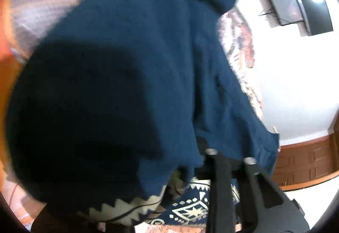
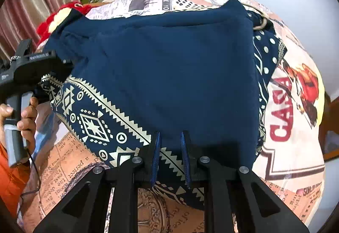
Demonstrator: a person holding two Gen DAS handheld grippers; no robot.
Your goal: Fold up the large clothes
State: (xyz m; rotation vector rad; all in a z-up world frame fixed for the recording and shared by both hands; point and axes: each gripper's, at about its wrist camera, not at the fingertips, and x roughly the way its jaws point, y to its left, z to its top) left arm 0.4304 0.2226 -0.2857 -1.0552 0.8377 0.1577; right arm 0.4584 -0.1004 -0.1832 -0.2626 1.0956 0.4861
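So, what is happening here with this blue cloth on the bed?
A person is folding a large dark blue garment with a cream geometric border on a bed covered by a newspaper-print sheet. The right tongs are closed on the garment's near edge. The left tongs, held in a hand, sit at the garment's left side, with blue fabric draped over them in the left wrist view. The fold is not finished.

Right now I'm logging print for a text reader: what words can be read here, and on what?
"CASA": red letters on the bedsheet.
"a perfect": bedsheet's brown print, near edge.
"RVE YO", start unclear: dark strip on bedsheet's far side.
Left gripper label and small newsprint: too blurred.
Navy garment: pattern only, no words.
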